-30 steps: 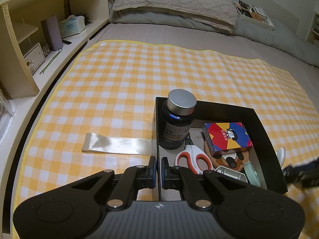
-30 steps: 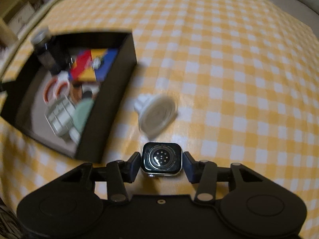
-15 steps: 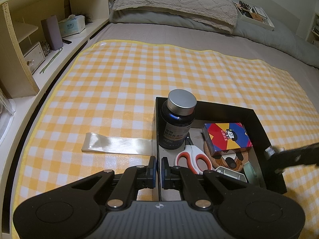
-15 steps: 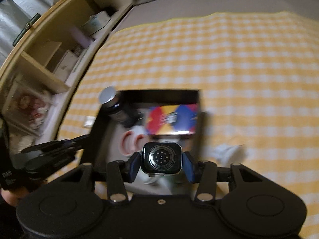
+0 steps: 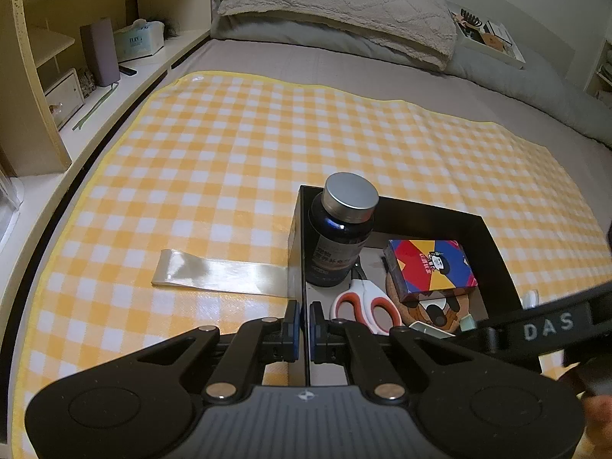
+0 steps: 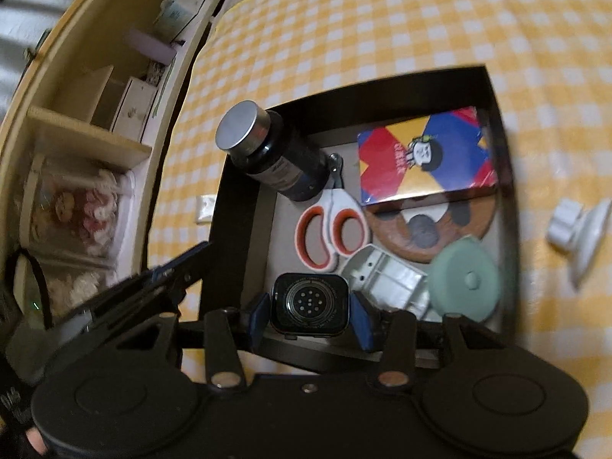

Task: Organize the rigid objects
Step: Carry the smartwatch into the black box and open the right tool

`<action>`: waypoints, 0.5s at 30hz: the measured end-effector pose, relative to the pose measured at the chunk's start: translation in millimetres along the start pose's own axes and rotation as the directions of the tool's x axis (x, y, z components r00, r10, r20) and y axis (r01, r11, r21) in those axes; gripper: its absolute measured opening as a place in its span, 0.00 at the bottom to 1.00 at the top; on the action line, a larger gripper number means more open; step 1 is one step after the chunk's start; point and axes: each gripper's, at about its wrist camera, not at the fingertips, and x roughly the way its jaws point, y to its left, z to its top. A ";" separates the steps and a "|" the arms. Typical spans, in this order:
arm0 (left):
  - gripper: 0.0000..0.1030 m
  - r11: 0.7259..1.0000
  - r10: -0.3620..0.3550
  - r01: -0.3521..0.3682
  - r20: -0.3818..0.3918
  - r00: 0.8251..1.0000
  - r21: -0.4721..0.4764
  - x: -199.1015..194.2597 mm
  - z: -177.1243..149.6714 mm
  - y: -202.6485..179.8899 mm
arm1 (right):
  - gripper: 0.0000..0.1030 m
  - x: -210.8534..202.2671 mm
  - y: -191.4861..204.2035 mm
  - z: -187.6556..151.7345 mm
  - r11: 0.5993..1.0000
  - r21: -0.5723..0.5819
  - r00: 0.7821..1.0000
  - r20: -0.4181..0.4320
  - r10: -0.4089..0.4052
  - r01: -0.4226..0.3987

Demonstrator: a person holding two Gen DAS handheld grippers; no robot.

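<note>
1. We hold the watch (image 6: 310, 303) tight between the fingers of the right gripper (image 6: 310, 315), over the near edge of the black box (image 6: 501, 145).
2. The left gripper (image 5: 305, 331) pinches the box wall, fingers shut.
3. Next, we lower the watch inside and let go.

We're looking at a black watch (image 6: 310, 303) facing back-up over the black box (image 6: 233, 206), which is holding a bottle (image 6: 275, 153), scissors (image 6: 329, 229) and card pack (image 6: 424, 157).
</note>
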 end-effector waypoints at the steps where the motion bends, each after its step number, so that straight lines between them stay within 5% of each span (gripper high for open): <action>1: 0.04 1.000 -0.001 0.001 0.000 1.000 0.000 0.1 0.2 0.0 | 0.47 2.1 -2.3 0.7 1.000 0.022 1.000 -0.006 0.015 -0.015; 15: 0.05 1.000 0.002 -0.002 -0.004 1.000 0.000 0.7 0.4 -0.5 | 0.51 -1.6 7.7 -4.4 0.998 -0.058 1.000 -0.027 -0.005 0.004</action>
